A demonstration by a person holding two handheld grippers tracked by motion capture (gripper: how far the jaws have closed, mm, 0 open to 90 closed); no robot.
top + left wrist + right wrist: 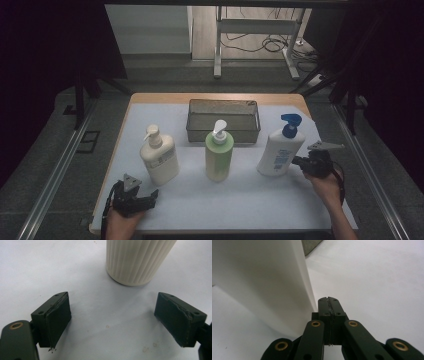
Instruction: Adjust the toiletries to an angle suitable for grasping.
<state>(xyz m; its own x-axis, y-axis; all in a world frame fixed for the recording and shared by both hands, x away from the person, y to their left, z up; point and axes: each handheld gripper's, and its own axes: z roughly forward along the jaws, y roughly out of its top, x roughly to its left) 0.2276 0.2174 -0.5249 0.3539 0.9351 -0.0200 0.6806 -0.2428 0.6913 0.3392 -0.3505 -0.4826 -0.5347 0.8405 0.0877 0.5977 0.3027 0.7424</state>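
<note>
At the near edge of the table (150, 97), the left gripper (134, 196) is held low over the white mat (250, 200), its jaws spread wide with nothing between them. In the left gripper view, the two black pads (58, 320) are seen well apart, and the ribbed base of the cream pump bottle (137, 261) stands just beyond them, centred on the gap but not touched. In the high view that cream pump bottle (159, 157) is set upright just ahead of the left gripper. Farther right, the right gripper (303, 162) is carried by a hand (325, 187) near the right edge of the mat, and its jaws are pressed fully together, with nothing gripped. In the right gripper view, the closed tips (329, 305) lie right against the lower side of the white bottle (262, 277). That bottle, white with a blue pump (280, 147), stands tilted, leaning away from the gripper. Between the two bottles a green pump bottle (219, 155) stands upright. Behind it, a dark mesh basket (223, 131) is placed at the far side of the mat.
</note>
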